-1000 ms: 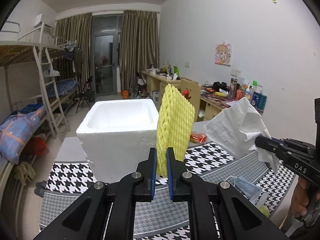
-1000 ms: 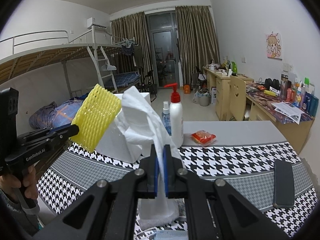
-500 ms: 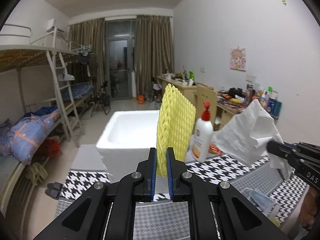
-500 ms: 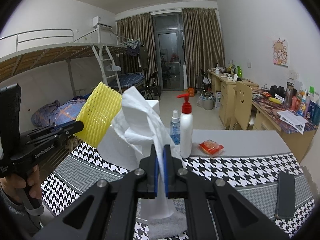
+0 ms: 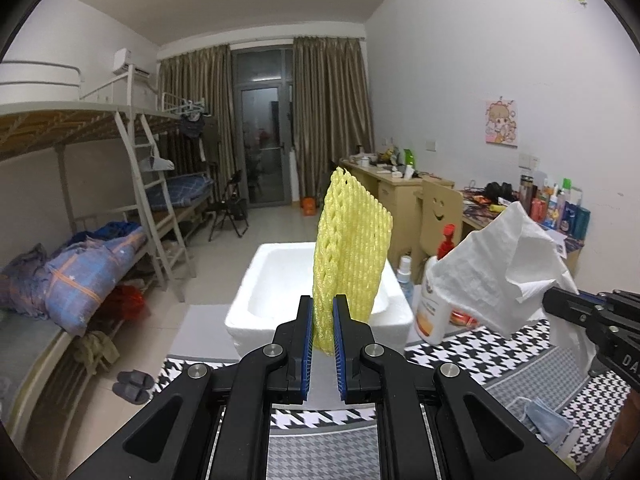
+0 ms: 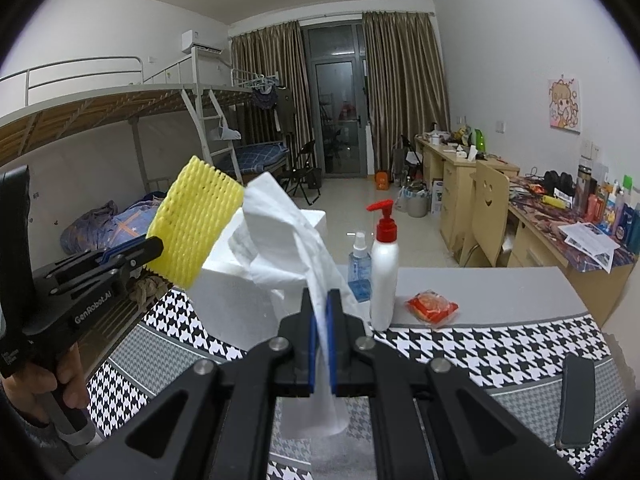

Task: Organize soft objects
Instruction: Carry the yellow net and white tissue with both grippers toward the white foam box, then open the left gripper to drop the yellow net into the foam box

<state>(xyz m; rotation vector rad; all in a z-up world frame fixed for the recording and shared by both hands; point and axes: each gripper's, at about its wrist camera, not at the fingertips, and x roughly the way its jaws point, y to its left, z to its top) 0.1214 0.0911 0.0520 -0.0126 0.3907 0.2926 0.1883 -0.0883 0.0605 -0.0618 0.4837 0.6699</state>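
Note:
My left gripper [image 5: 323,320] is shut on a yellow foam net sleeve [image 5: 348,248], held upright in the air in front of a white foam box [image 5: 276,300]. The sleeve [image 6: 196,228] and left gripper [image 6: 156,246] also show at the left of the right wrist view. My right gripper [image 6: 321,308] is shut on a crumpled white tissue [image 6: 284,232], held above the houndstooth table [image 6: 500,352]. The tissue [image 5: 504,272] and right gripper [image 5: 552,300] show at the right of the left wrist view. The foam box [image 6: 240,300] stands behind the tissue.
A white pump bottle with red top [image 6: 384,264], a small blue spray bottle [image 6: 359,264] and an orange packet [image 6: 432,306] stand right of the box. A black phone [image 6: 576,400] lies at the table's right. A blue face mask [image 5: 544,428] lies near the front right. Bunk beds and desks line the room.
Both grippers have risen with their loads. The foam box now looks lower and farther away, and the pump bottle has come into the left wrist view.

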